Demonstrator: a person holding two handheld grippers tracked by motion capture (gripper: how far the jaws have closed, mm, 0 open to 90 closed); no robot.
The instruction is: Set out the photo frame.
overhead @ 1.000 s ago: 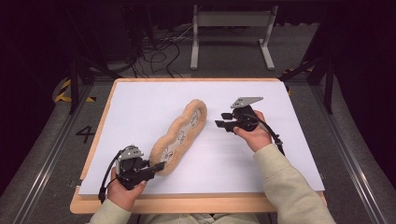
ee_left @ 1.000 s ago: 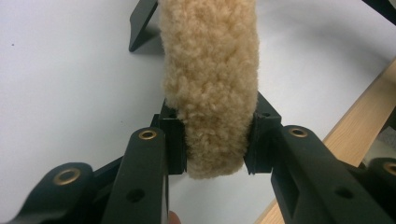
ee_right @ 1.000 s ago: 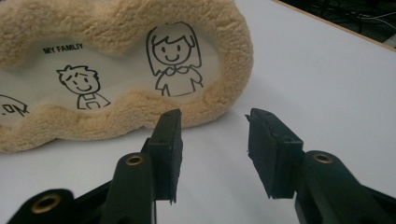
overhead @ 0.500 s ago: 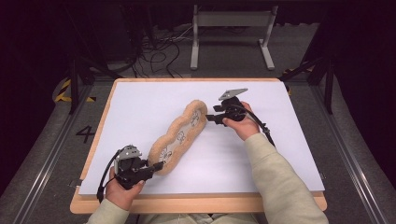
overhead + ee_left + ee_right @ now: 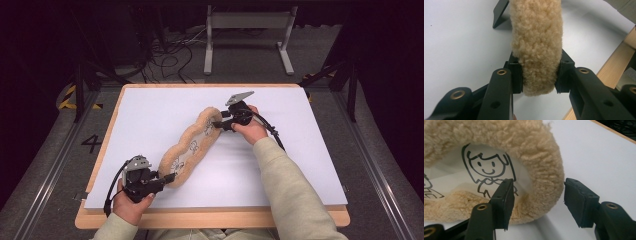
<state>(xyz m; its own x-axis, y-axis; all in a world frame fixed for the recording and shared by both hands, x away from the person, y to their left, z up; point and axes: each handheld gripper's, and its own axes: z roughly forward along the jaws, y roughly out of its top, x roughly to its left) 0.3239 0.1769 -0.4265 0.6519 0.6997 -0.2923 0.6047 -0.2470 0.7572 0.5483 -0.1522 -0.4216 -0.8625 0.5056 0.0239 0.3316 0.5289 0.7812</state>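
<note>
- High view: your left tongs (image 5: 167, 178) were clamped on the near end of the fleecy cushion (image 5: 192, 147), which lay slantwise across the white counter (image 5: 150, 115); your right tongs (image 5: 218, 122) stood at its far end; the risk, as I judged it, was that pulling with one end pinned and the other ungripped would drag or twist the soft piece rather than lift it.
- Left gripper view: your left tongs (image 5: 539, 77) were partly closed, both pads pressed into the fleece rim (image 5: 536, 45); the pile could compress and slip out under a tug.
- Right gripper view: your right tongs (image 5: 536, 195) had just been opening and stood apart, holding nothing; the fleece edge (image 5: 541, 170) sat between them, one jaw over the printed lining (image 5: 484, 170), the other outside; closing too shallow might have caught only fluff.
</note>
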